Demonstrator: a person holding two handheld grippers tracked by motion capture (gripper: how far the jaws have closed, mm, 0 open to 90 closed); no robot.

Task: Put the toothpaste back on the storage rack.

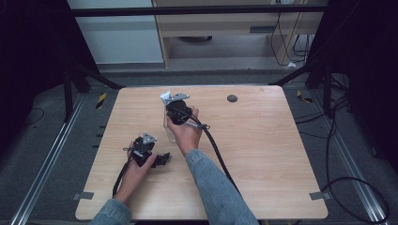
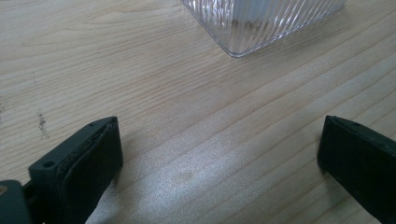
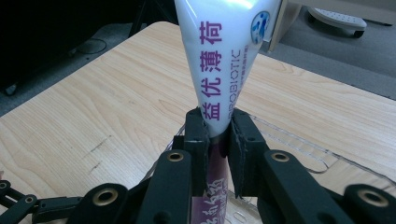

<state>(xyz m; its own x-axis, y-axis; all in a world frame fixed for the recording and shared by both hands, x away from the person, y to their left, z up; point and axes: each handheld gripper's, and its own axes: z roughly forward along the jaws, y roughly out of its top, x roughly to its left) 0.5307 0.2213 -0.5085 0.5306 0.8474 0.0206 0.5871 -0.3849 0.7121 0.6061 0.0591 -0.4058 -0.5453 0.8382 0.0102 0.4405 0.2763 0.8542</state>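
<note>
A white toothpaste tube (image 3: 223, 56) with purple lettering is pinched between the jaws of my right gripper (image 3: 218, 133), its wide end pointing up and away. Beneath it sits a clear ribbed plastic container (image 3: 299, 144). In the high view my right gripper (image 1: 177, 111) is held over that container (image 1: 168, 130) near the table's middle. My left gripper (image 1: 162, 159) rests low on the wood in front of it, open. In its own view the left gripper (image 2: 219, 140) has its jaws wide apart with bare wood between them, and a corner of the container (image 2: 261, 23) lies ahead.
The wooden table (image 1: 263, 154) has a small dark round disc (image 1: 232, 98) near its far edge. A black cable (image 1: 220, 154) trails from the right gripper across the table toward the front. Dark frame posts and floor cables surround the table.
</note>
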